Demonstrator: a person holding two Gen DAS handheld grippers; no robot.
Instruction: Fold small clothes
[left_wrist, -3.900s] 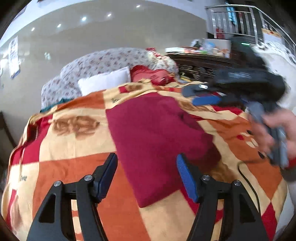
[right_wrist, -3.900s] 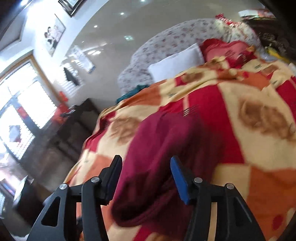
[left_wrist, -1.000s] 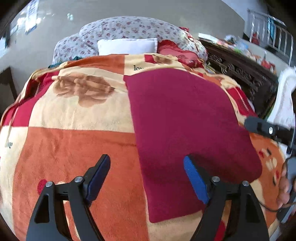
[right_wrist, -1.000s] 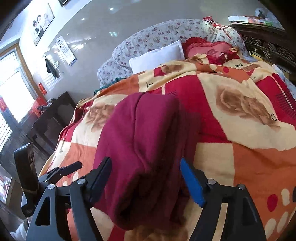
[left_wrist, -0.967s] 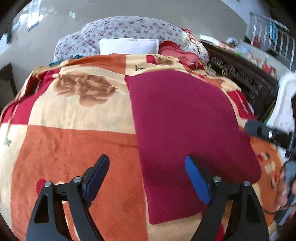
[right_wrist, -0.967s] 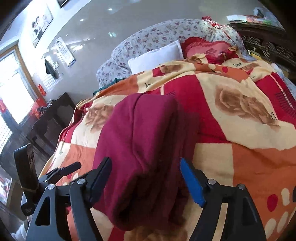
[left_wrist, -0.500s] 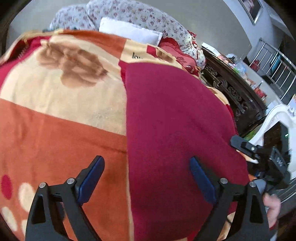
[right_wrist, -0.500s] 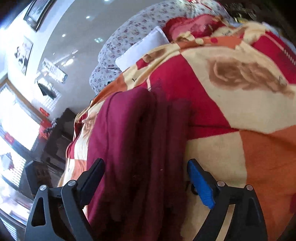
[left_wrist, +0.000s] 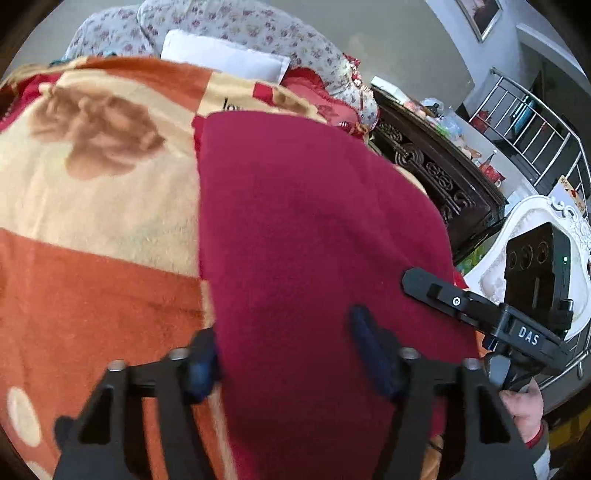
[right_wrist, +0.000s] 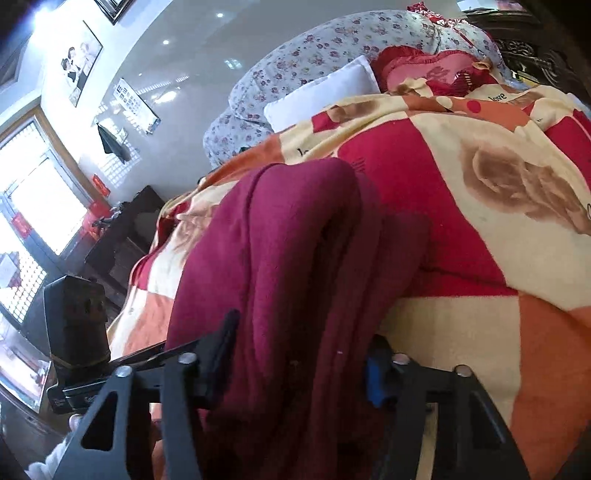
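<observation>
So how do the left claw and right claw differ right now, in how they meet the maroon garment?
The left claw straddles the maroon garment at a flat side edge; the right claw straddles thick bunched folds. The left claw's pads are blurred, the right's sharp. Both are open around cloth, not clamped.

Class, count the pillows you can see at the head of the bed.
2. A white pillow leans on the floral headboard; a red-and-pink pillow lies just right of it. The blanket may hide others.
</observation>
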